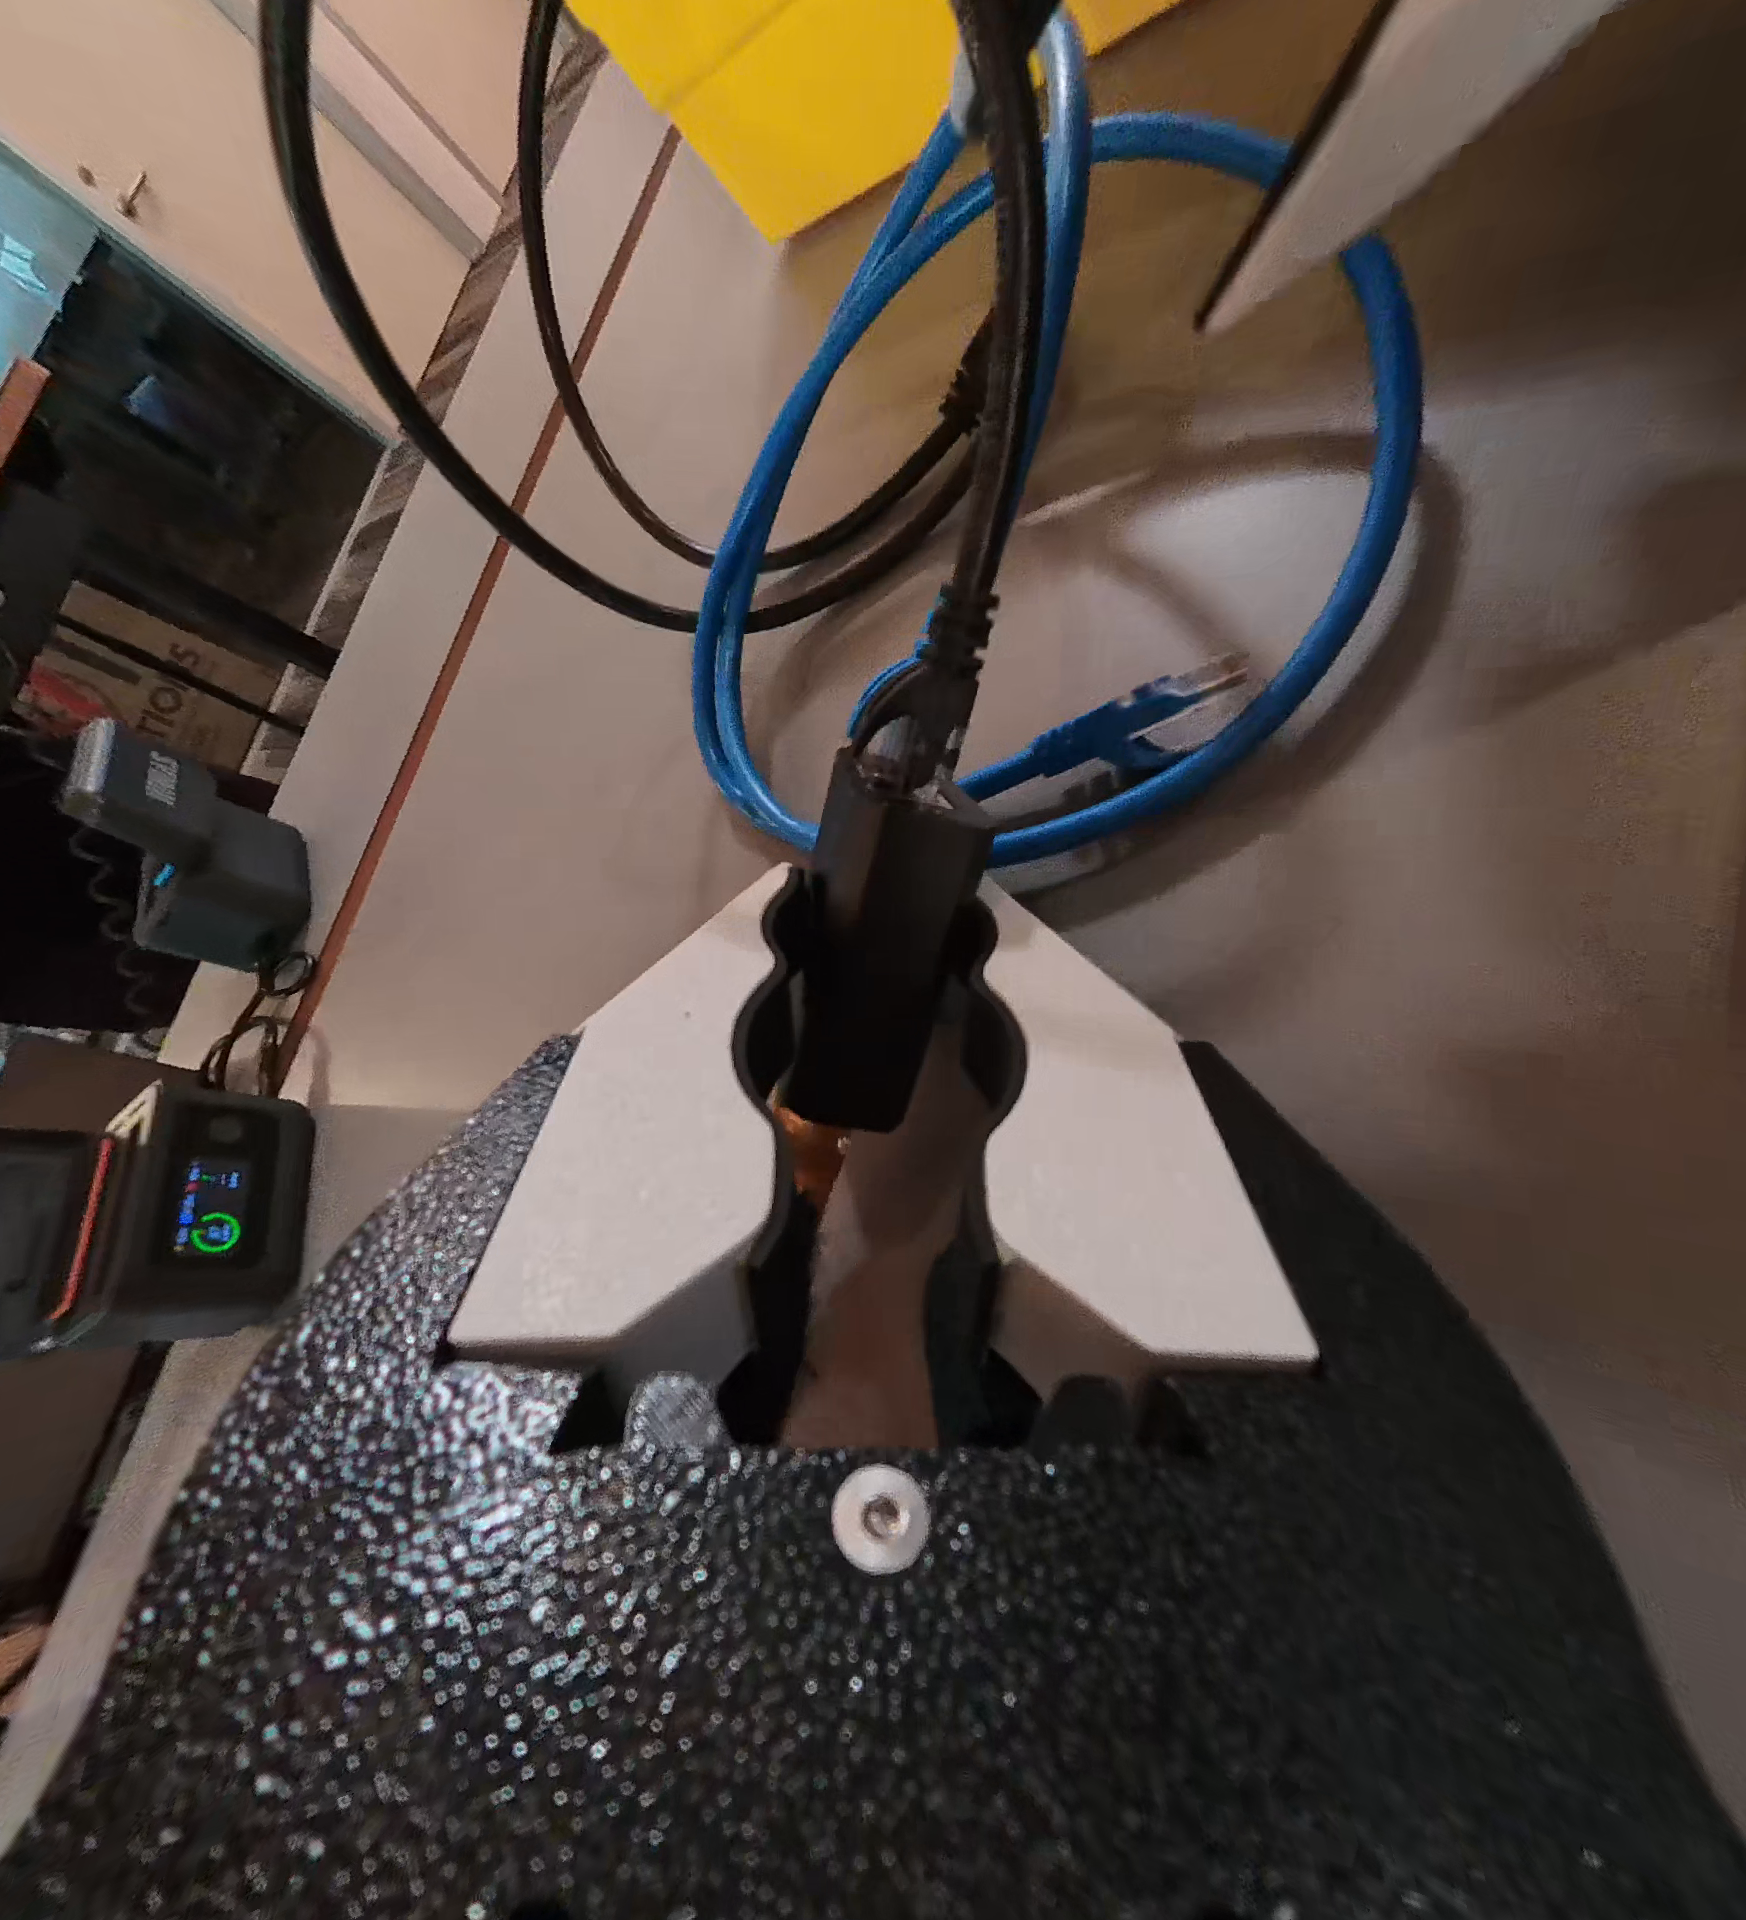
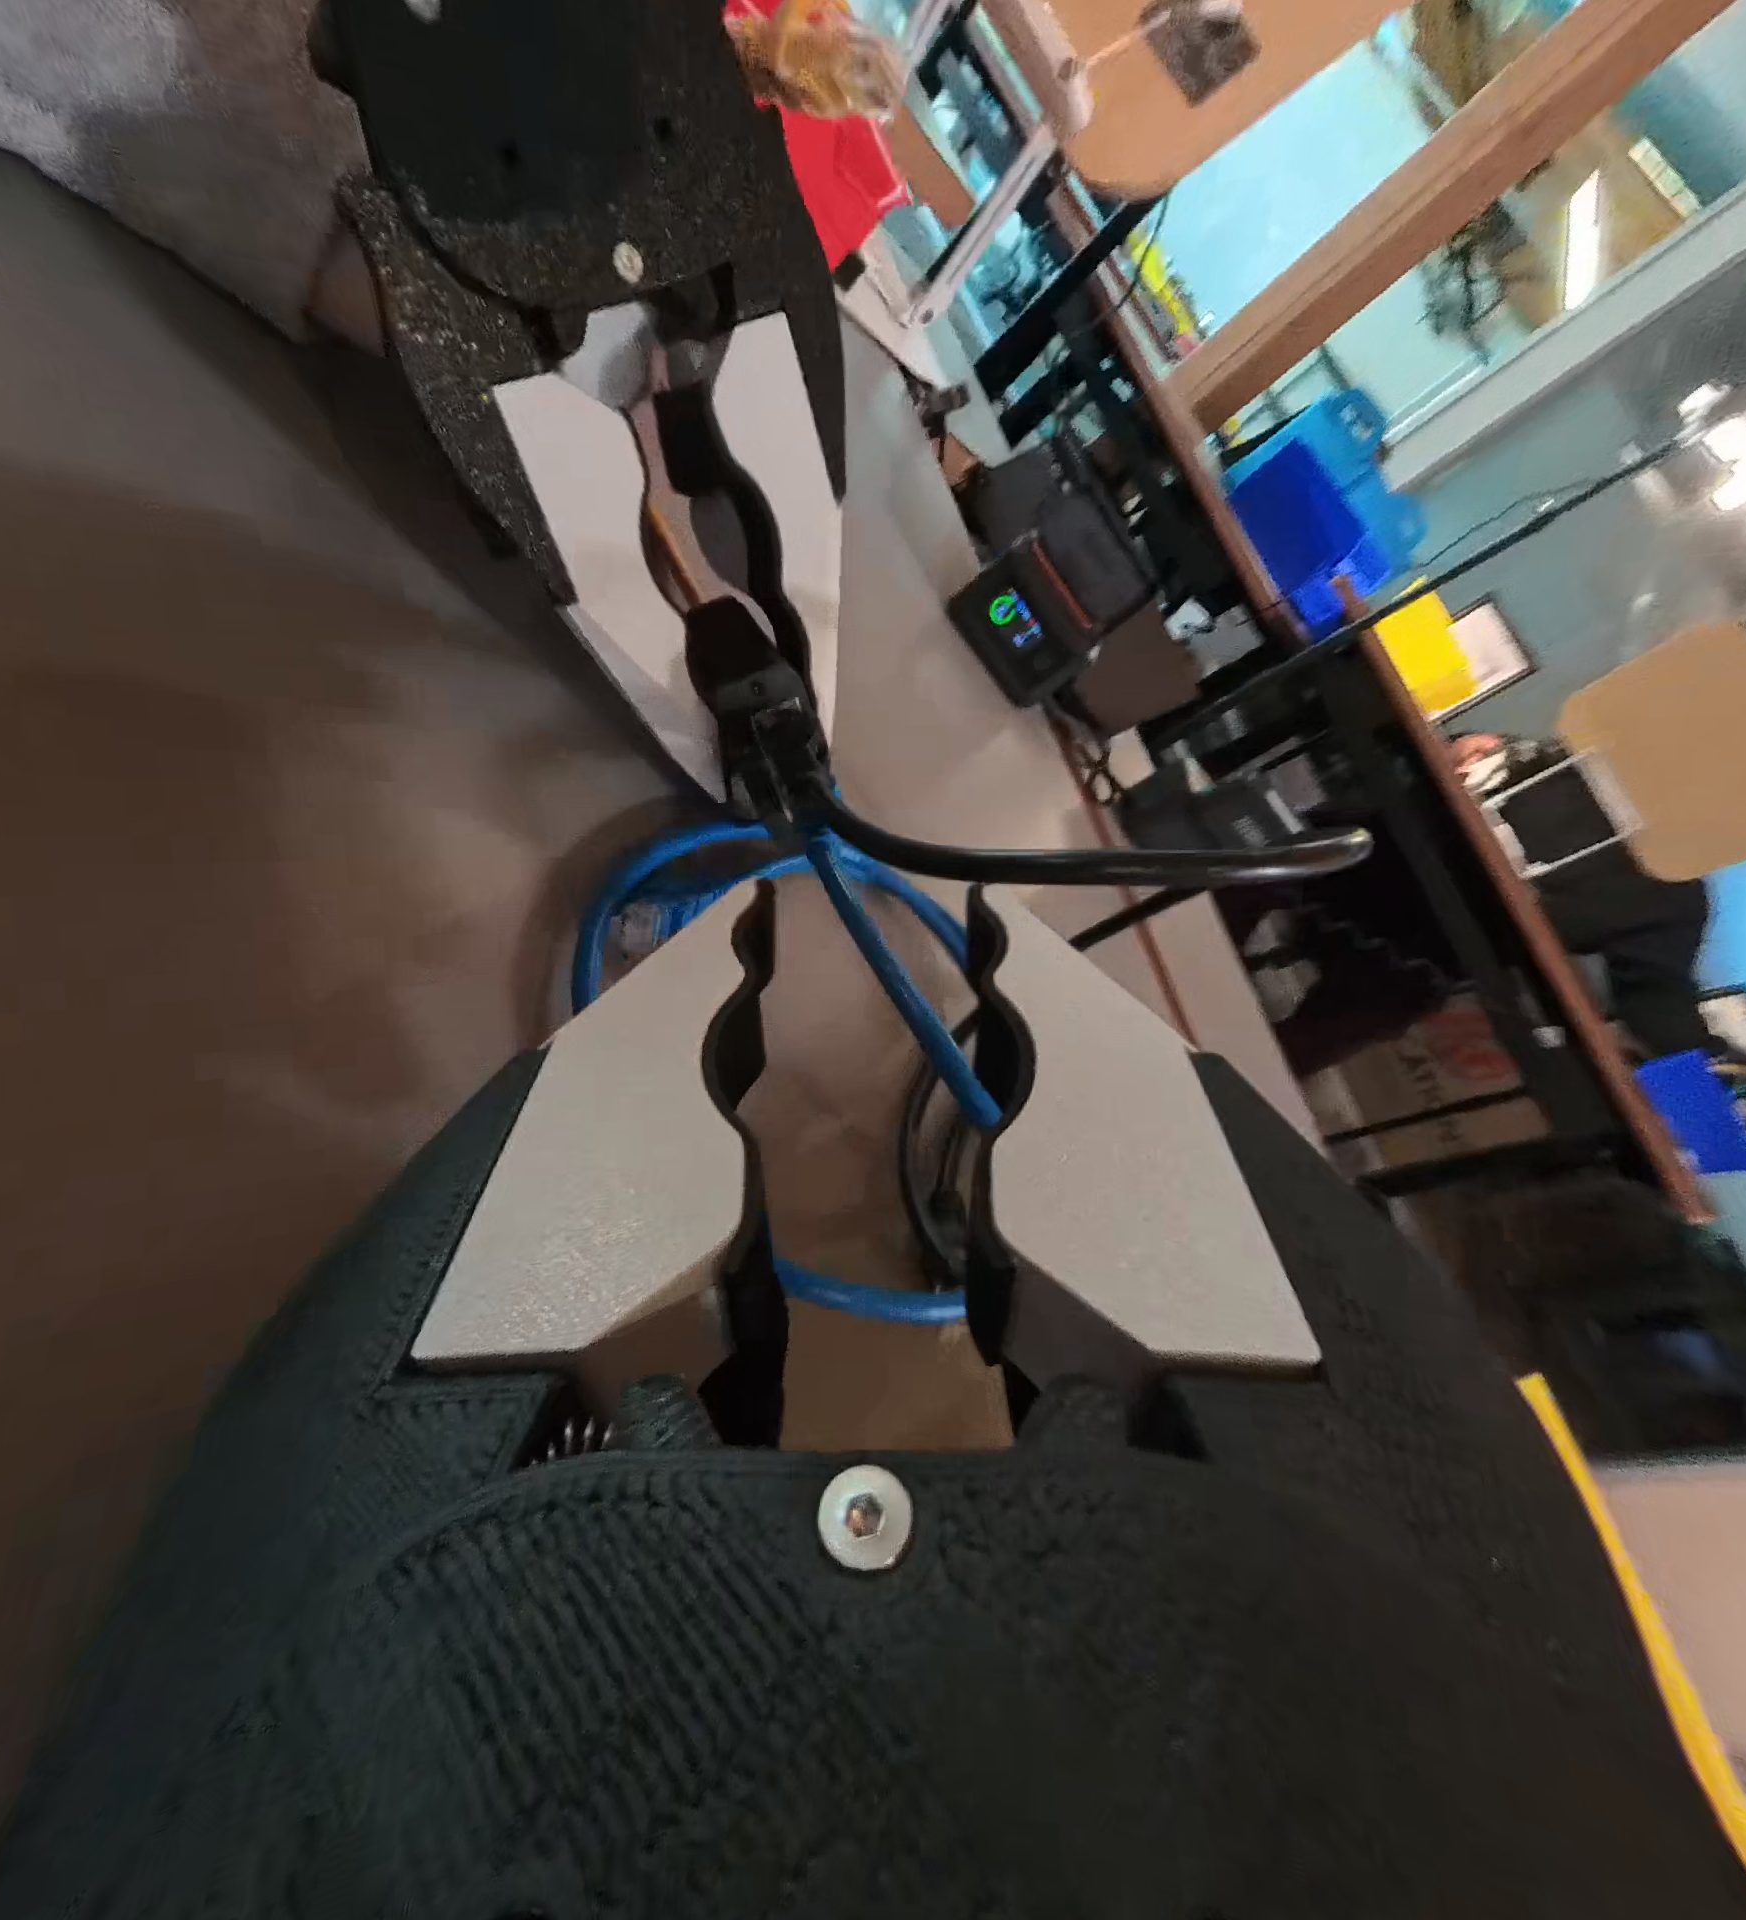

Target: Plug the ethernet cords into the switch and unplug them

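Observation:
My left gripper [image 1: 884, 894] is shut on a small black box-shaped switch [image 1: 890, 956] and holds it above the table. A black cord [image 1: 994, 436] and a blue ethernet cord [image 1: 744, 582] run into the switch's far end. The blue cord lies coiled on the table, with one free plug [image 1: 1170, 696] lying loose. In the right wrist view my right gripper [image 2: 869, 920] is open, and the blue cord [image 2: 900, 997] crosses the gap between its fingers untouched. Just beyond it, the left gripper [image 2: 765, 774] holds the switch [image 2: 744, 675].
A small black device with a lit screen [image 1: 214, 1226] sits at the table's edge and also shows in the right wrist view [image 2: 1014, 634]. A yellow box [image 1: 796, 114] stands at the back. Shelves with blue bins [image 2: 1316, 509] and a seated person [image 2: 1596, 862] lie beyond the table. There is about 9 cm between the tips of the two grippers.

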`<action>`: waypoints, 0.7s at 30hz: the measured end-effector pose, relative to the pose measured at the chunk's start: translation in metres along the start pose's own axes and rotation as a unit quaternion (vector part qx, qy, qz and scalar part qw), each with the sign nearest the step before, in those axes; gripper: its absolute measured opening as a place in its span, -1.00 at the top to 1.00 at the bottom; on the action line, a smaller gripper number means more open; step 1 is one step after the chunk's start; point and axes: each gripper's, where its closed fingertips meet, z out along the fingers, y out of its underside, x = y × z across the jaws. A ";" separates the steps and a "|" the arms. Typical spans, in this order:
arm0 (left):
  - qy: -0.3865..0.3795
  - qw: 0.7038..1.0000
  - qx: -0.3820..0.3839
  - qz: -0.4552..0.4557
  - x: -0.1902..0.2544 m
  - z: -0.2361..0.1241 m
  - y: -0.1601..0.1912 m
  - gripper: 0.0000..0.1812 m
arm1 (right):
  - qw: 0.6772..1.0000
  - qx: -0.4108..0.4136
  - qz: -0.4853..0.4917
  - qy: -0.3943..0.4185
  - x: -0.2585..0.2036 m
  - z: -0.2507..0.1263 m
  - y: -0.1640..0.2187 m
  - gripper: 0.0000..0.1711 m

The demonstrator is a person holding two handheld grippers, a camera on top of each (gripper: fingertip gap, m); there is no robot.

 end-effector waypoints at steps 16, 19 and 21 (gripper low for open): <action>-0.059 0.996 -0.058 0.016 -0.008 0.003 0.011 0.72 | 0.986 0.075 -0.045 0.140 0.029 -0.017 -0.040 0.39; -0.065 0.995 -0.067 0.042 -0.007 0.003 0.011 0.72 | 0.993 0.047 -0.053 0.095 0.008 0.002 -0.037 0.34; -0.066 0.994 -0.071 0.055 -0.006 0.004 0.012 0.72 | 0.995 0.031 -0.062 0.077 -0.003 0.015 -0.033 0.34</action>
